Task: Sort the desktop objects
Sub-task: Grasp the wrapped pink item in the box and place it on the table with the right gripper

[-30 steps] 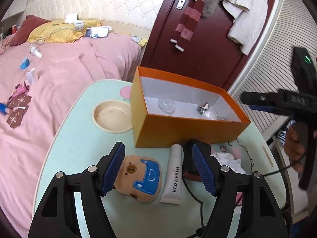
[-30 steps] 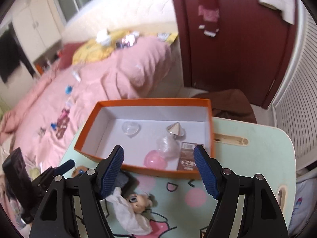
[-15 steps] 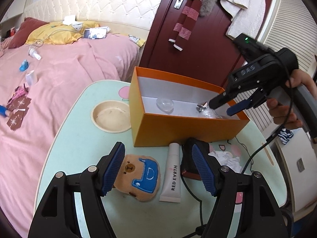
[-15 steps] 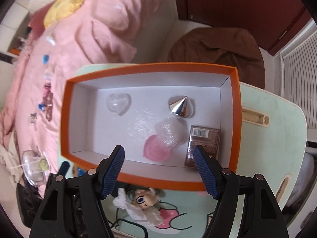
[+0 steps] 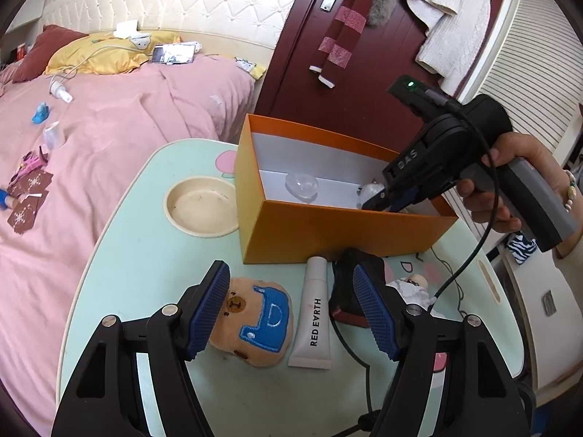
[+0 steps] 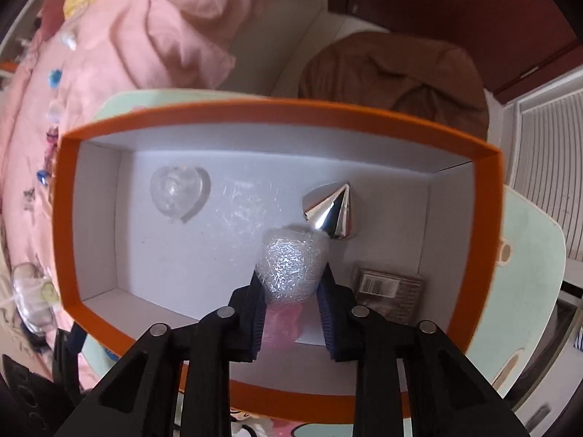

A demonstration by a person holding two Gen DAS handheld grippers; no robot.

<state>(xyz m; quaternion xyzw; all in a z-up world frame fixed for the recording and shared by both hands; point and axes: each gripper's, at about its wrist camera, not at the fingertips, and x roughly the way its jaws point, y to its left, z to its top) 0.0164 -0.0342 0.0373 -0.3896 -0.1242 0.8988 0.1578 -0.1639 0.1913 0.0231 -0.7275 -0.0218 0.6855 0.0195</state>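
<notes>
R tool, open over the orange box a sec ago, has dipped inside and is closing, its pads pinching a clear crinkly wrapped ball above a pink piece, beside a silver cone. Looks like a re-sort pickup. L tool stays spread over the bear plush & cream tube on the bench.

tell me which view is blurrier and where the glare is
Right wrist view: the orange box rim and the bedding behind smear with motion, and glare flares on the silver cone. Left wrist view: sharp, evenly daylit, only fisheye bending at the edges.
</notes>
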